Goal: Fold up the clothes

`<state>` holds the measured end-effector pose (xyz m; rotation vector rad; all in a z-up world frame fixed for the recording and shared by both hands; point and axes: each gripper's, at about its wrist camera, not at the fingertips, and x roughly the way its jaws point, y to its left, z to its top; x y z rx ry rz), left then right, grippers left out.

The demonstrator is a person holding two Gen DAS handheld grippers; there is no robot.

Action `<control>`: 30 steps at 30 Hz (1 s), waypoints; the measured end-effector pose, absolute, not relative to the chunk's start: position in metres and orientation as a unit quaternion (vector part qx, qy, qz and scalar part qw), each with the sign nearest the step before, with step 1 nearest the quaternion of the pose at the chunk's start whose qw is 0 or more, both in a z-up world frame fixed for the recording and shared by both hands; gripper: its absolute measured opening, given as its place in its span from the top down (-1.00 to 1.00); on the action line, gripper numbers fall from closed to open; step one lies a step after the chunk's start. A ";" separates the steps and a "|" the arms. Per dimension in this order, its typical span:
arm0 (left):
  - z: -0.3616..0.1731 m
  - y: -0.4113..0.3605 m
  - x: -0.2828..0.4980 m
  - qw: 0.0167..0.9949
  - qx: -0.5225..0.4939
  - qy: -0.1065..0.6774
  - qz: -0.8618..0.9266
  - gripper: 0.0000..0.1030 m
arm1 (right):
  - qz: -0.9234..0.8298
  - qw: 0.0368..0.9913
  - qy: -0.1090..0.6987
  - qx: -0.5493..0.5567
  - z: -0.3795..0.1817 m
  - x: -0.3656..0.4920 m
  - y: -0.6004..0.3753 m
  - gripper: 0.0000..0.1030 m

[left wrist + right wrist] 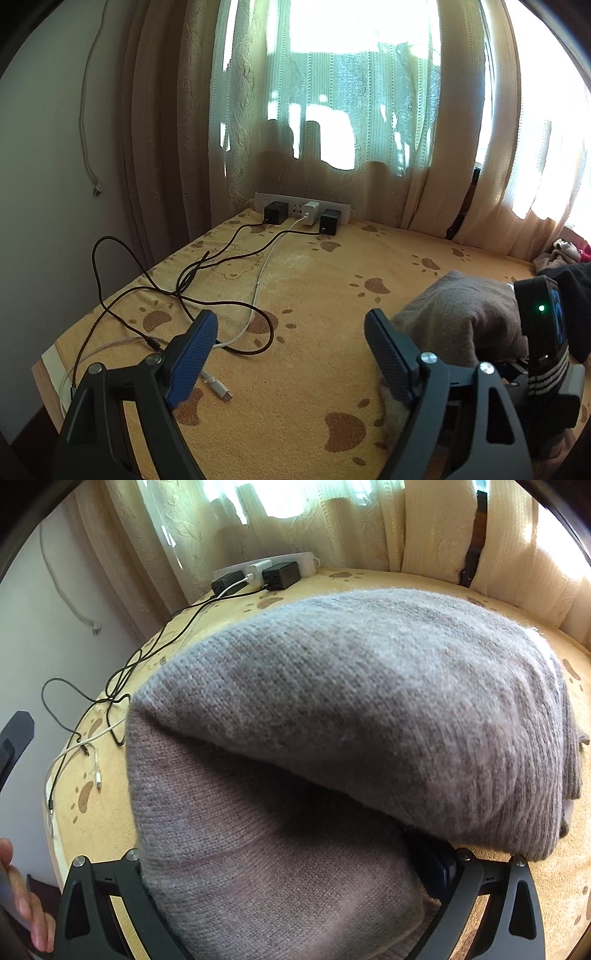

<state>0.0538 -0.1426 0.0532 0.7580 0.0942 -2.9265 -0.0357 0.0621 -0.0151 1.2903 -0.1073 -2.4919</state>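
Note:
A grey-brown knit sweater (332, 686) lies folded over itself on the yellow paw-print cover (546, 878) and fills the right wrist view. My right gripper (288, 812) stands open, its arms wide apart. The sweater lies over and between its fingers and hides the tips; only one blue pad (439, 867) shows. In the left wrist view the sweater (461, 310) is a mound at the right, against the right gripper's body (550, 332). My left gripper (291, 332) is open and empty above the cover, just left of the sweater.
Black and white charging cables (207, 291) sprawl over the left part of the cover. A power strip (303, 210) with plugged adapters sits by the curtain (332, 110). Other clothes (565, 251) lie far right. A hand (18, 904) shows at the lower left.

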 end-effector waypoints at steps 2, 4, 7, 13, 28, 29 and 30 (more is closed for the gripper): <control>0.054 -0.141 0.053 0.055 0.251 0.028 -0.966 -0.65 | -0.870 0.185 -0.039 0.456 -0.015 -0.035 0.067 -1.00; 0.055 -0.139 0.052 0.054 0.252 0.025 -0.966 -0.65 | -0.864 0.204 -0.041 0.458 -0.014 -0.035 0.071 -1.00; 0.056 -0.135 0.053 0.052 0.253 0.020 -0.966 -0.65 | -0.857 0.220 -0.036 0.465 -0.013 -0.031 0.075 -1.00; 0.053 -0.131 0.053 0.048 0.258 0.021 -0.965 -0.65 | -0.865 0.210 -0.047 0.453 0.000 -0.009 0.099 -1.00; 0.040 -0.136 0.046 0.038 0.285 0.033 -0.957 -0.65 | -0.932 0.166 -0.014 0.322 0.088 0.038 0.164 -1.00; 0.041 -0.136 0.047 0.039 0.283 0.029 -0.958 -0.65 | -0.930 0.167 -0.013 0.328 0.084 0.031 0.164 -1.00; 0.042 -0.135 0.048 0.038 0.281 0.026 -0.959 -0.65 | -0.928 0.167 -0.012 0.334 0.081 0.024 0.164 -1.00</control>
